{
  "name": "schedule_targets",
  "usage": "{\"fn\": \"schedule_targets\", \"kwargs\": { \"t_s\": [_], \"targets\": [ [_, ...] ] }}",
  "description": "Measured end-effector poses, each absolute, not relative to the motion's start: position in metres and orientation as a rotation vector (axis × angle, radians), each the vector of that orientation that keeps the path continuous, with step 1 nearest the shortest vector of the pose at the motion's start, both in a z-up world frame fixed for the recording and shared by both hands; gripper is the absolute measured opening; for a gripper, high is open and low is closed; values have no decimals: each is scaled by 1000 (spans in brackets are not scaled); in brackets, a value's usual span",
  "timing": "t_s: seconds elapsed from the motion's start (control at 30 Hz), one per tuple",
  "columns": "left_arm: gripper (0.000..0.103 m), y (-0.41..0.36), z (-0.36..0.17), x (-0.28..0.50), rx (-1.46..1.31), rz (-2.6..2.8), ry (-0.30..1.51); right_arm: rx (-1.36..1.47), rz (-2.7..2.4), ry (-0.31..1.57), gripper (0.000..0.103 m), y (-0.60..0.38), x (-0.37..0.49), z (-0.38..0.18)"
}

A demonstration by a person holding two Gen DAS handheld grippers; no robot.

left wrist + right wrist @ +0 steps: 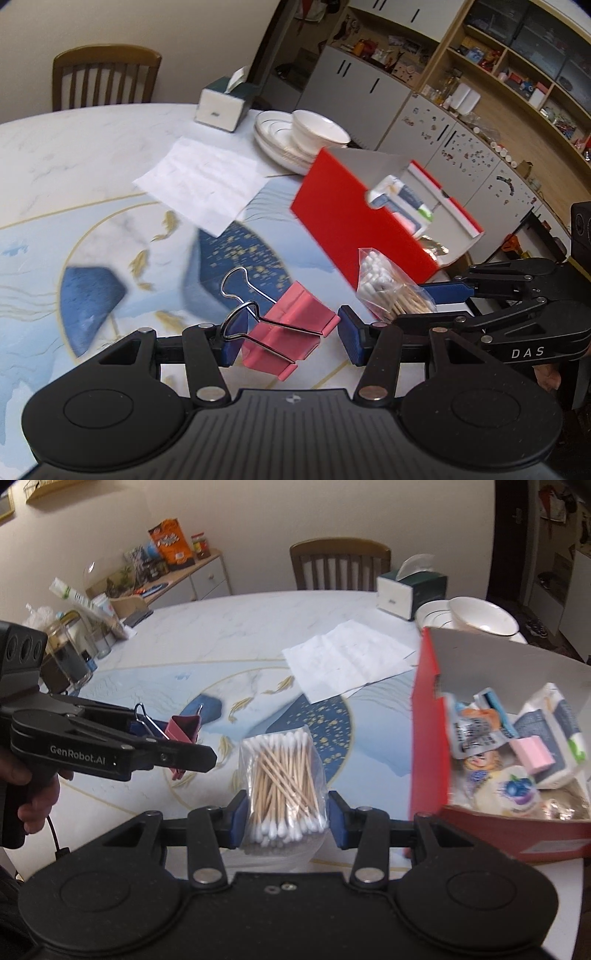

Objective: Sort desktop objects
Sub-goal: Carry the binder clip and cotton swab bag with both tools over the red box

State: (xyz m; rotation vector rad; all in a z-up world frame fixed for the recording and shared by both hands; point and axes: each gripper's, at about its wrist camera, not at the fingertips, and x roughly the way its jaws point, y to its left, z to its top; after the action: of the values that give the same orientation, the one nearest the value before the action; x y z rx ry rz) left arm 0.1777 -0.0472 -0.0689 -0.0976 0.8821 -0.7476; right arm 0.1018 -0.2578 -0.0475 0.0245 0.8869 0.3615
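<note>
A pink binder clip (pixel 291 332) with steel wire handles hangs above the table, and my left gripper (pixel 291 338) is shut on it, blue pads pressing its sides. My right gripper (pixel 286 819) is shut on a clear bag of cotton swabs (pixel 284 771), also lifted off the table. The right gripper with the swab bag (pixel 391 291) shows at the right of the left wrist view. The left gripper (pixel 177 746) carrying the clip (pixel 183 731) shows at the left of the right wrist view. An open red box (pixel 428 738) to the right holds tissue packs, snack packets and a pink block (pixel 532 753).
White paper sheets (pixel 347 661) lie mid-table. A tissue box (pixel 402 590) and stacked white plates with a bowl (pixel 476 616) stand behind the red box (pixel 332 206). Jars and bottles (pixel 70 653) crowd the table's left edge. A wooden chair (pixel 340 565) stands beyond the table.
</note>
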Motion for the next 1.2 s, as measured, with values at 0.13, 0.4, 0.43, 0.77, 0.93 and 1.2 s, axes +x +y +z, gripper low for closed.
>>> {"fn": "schedule_targets", "kwargs": {
  "t_s": [0.13, 0.4, 0.43, 0.77, 0.93, 1.2],
  "targets": [
    [52, -66, -60, 175, -89, -774, 868, 36, 346, 860, 43, -274, 95, -36],
    [52, -106, -50, 172, -62, -816, 849, 48, 297, 825, 43, -314, 88, -23],
    [52, -111, -49, 172, -60, -821, 848, 48, 290, 822, 43, -319, 87, -22],
    [52, -178, -39, 177, -11, -890, 818, 70, 216, 794, 43, -379, 83, -16],
    [52, -211, -34, 181, 18, -913, 802, 68, 164, 778, 43, -413, 87, -14],
    [52, -256, -30, 197, 67, -921, 787, 61, 98, 759, 43, -460, 102, -14]
  ]
}}
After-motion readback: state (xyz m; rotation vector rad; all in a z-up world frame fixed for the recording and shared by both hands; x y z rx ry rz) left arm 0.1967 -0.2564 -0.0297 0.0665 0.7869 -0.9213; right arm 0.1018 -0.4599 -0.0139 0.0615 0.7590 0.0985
